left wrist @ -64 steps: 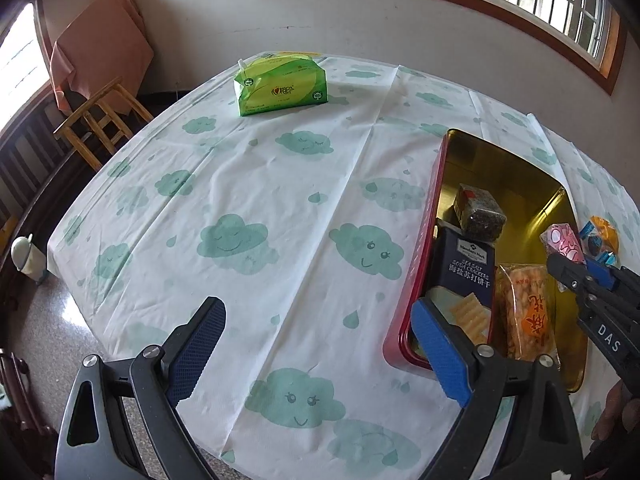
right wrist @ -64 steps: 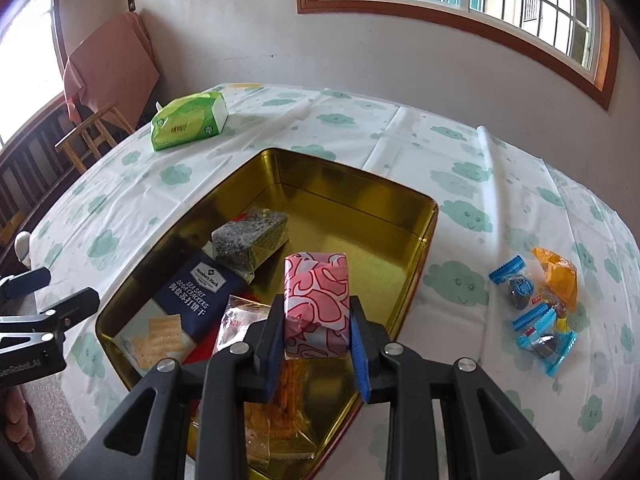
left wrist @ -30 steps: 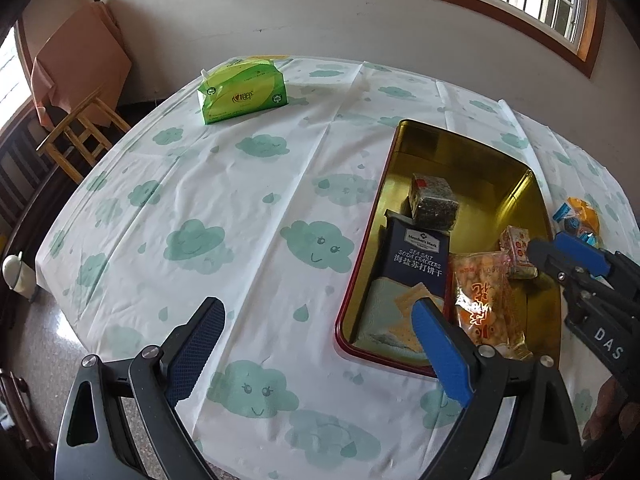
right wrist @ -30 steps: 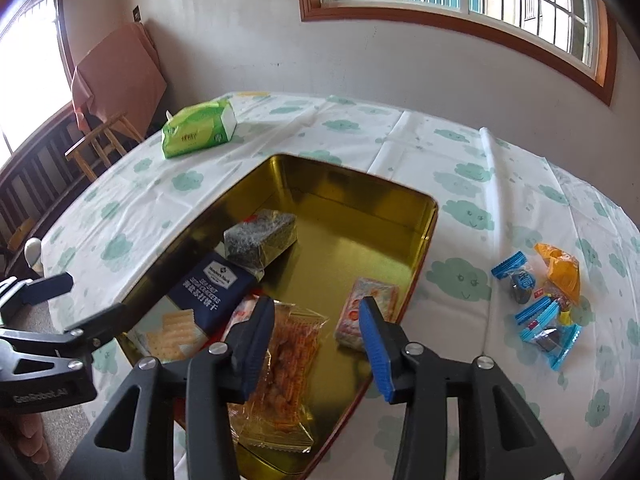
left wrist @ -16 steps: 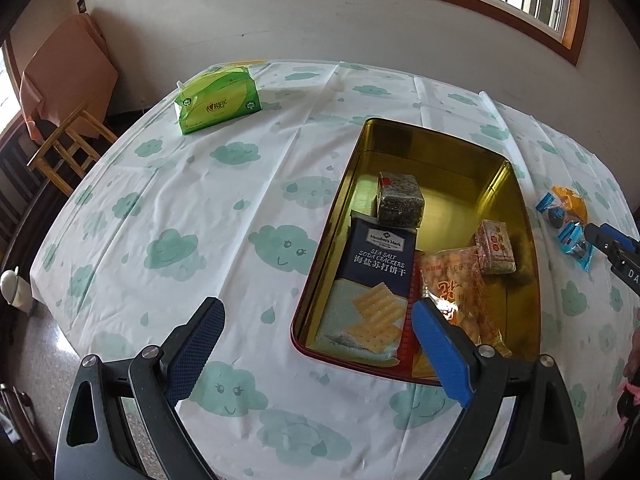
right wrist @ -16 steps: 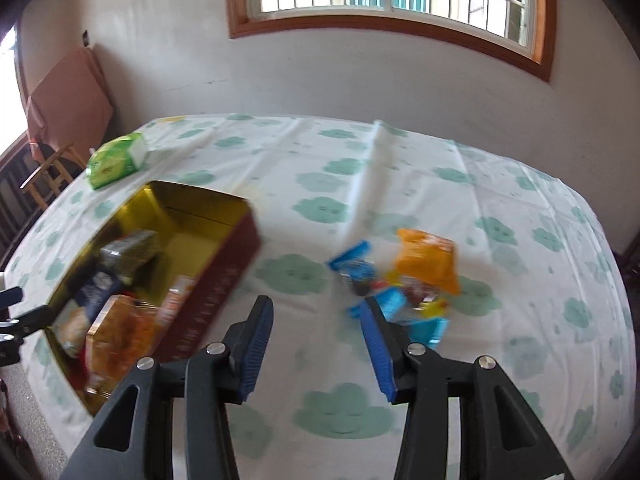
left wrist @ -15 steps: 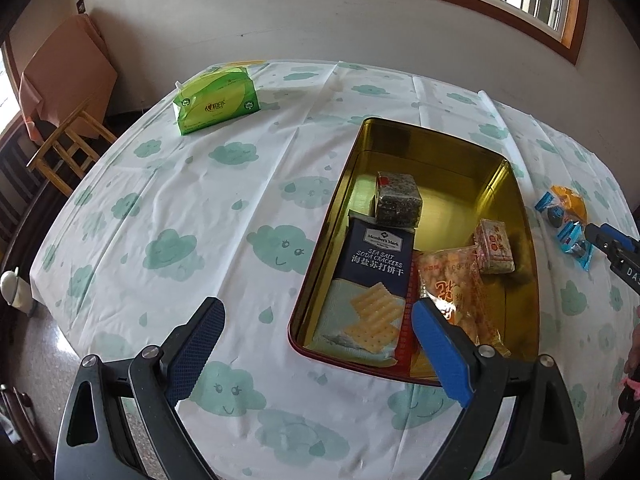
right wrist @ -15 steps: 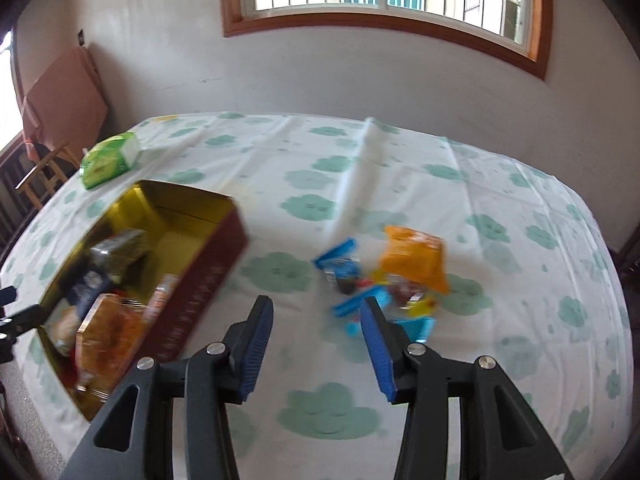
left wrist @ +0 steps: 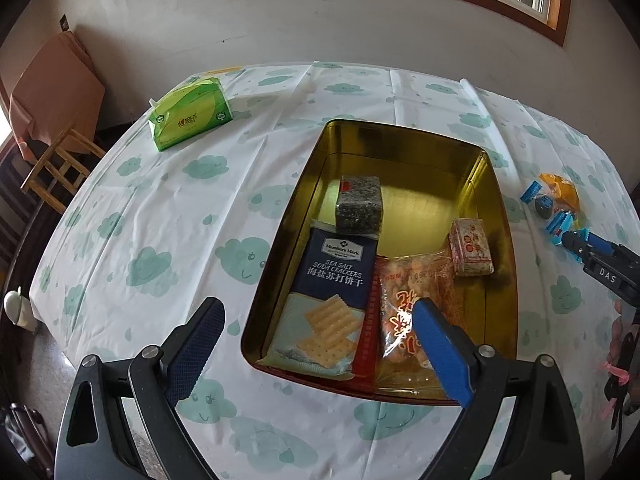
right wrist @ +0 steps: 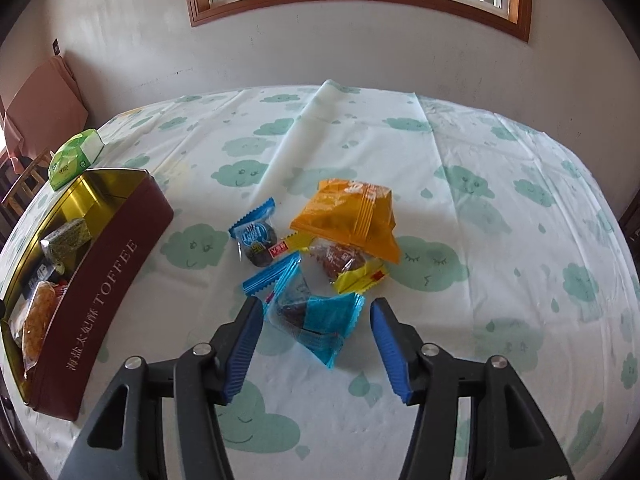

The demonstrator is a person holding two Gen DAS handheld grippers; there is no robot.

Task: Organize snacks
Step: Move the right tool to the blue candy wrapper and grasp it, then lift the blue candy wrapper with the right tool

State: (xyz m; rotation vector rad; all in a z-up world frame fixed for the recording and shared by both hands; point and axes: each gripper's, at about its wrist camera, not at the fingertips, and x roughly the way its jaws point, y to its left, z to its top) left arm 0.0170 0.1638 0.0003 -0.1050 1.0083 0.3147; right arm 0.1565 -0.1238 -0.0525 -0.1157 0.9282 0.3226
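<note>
Item: toffee tin [right wrist: 100, 280], red outside, gold inside, lid off, on the cloud-print tablecloth [right wrist: 480, 160]; taken as landmark.

Inside the tin: sea salt cracker pack [left wrist: 332, 280], dark speckled block [left wrist: 357, 204] at its far end, orange-printed clear bag [left wrist: 408, 312] beside the crackers, small pink-wrapped block [left wrist: 470, 248] just beyond that bag, towards the tin's right wall.

Outside the tin, to its right, well apart from its wall: loose pile of wrapped snacks. Orange packet [right wrist: 348, 216] farthest; blue-wrapped dark sweet [right wrist: 256, 236] nearest the tin; yellow-ended sweet [right wrist: 344, 260] under the orange packet; blue wrapper [right wrist: 316, 316] at the near edge, a blue strip [right wrist: 272, 276] just behind it.

Right gripper [right wrist: 316, 344]: jaws have just been opening, now moderately wide; the near blue wrapper lies between the pads, not pressed.

Left gripper [left wrist: 316, 344]: jaws wide, empty, hanging over the tin's near edge.

Green tissue pack [left wrist: 190, 118]: far side of the tin, not involved.

Handling note, step in hand, as judged: pick the near blue wrapper. Lower the pads to straddle its bulged middle, not the flat crimped ends, which would likely slip. Close gently; the film crumples. Keep clear of the strip behind, so only one piece lifts.
</note>
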